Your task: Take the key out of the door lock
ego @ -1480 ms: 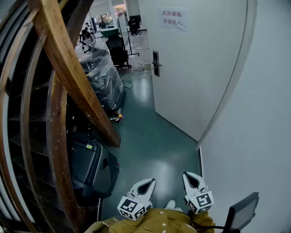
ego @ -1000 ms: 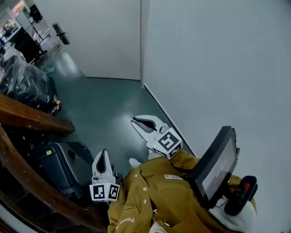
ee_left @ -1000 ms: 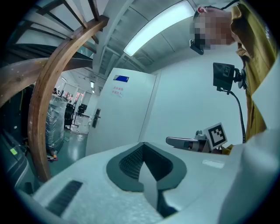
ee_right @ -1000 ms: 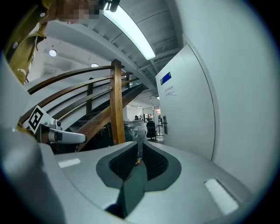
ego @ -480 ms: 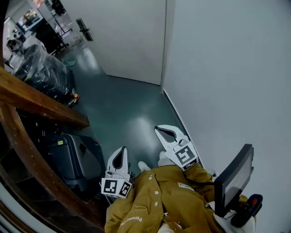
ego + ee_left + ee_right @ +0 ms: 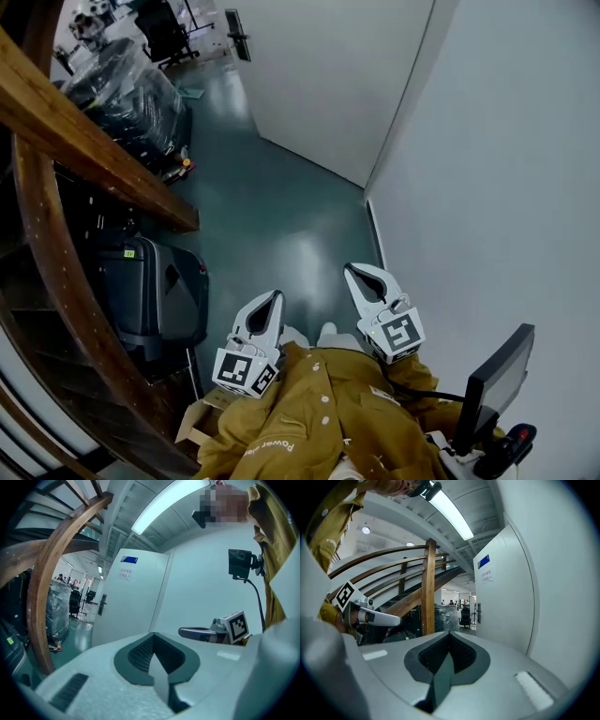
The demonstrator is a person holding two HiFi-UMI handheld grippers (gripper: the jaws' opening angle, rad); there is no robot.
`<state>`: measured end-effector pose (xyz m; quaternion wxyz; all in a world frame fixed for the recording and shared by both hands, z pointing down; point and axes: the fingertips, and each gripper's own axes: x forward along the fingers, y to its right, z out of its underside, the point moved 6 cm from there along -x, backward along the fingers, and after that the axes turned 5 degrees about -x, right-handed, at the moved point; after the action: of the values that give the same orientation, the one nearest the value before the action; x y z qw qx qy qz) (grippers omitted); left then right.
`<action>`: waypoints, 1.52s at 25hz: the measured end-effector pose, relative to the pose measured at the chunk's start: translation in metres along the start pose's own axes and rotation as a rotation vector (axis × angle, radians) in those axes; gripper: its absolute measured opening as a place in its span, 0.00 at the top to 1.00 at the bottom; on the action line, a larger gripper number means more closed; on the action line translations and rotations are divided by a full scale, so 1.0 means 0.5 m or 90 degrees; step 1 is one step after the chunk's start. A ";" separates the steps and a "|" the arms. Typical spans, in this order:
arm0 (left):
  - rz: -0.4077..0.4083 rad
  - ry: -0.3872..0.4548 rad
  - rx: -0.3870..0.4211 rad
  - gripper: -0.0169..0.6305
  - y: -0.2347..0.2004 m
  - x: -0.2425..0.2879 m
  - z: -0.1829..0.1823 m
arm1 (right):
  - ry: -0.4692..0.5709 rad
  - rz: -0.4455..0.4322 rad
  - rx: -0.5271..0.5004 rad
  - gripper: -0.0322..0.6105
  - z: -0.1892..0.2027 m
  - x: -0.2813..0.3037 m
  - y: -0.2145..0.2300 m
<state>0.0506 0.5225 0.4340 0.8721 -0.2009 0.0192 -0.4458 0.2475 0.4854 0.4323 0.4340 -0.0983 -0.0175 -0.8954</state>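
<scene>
The white door (image 6: 323, 75) stands open far ahead, with its dark lock plate (image 6: 232, 22) at the edge. The lock plate (image 6: 101, 604) also shows small in the left gripper view, and again as a lock plate (image 6: 478, 611) in the right gripper view. No key can be made out at this distance. My left gripper (image 6: 275, 296) and right gripper (image 6: 354, 272) hang side by side low in front of the yellow jacket, both shut with nothing between the jaws. Each gripper view shows its own closed jaws: the left gripper (image 6: 154, 654) and the right gripper (image 6: 450, 657).
A curved wooden stair rail (image 6: 89, 131) runs along the left. Below it stands a black case (image 6: 155, 295), and further back plastic-wrapped goods (image 6: 131, 98). A white wall (image 6: 506, 187) lies on the right. A dark screen on a mount (image 6: 494, 380) sits at my right side. The floor (image 6: 272, 220) is green.
The head view has swung, so the door and its lock sit higher and more central. Both grippers have drawn level, pointing forward. The right jaws have closed slightly.
</scene>
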 end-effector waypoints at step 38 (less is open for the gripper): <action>-0.014 -0.013 -0.032 0.98 -0.846 0.607 -0.382 | 0.008 -0.010 -0.090 0.94 -0.162 1.031 0.379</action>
<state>-0.1329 -0.0001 0.4584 0.8619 -0.2272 0.0191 -0.4530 0.0712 -0.0408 0.4410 0.4191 -0.1226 0.0479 -0.8984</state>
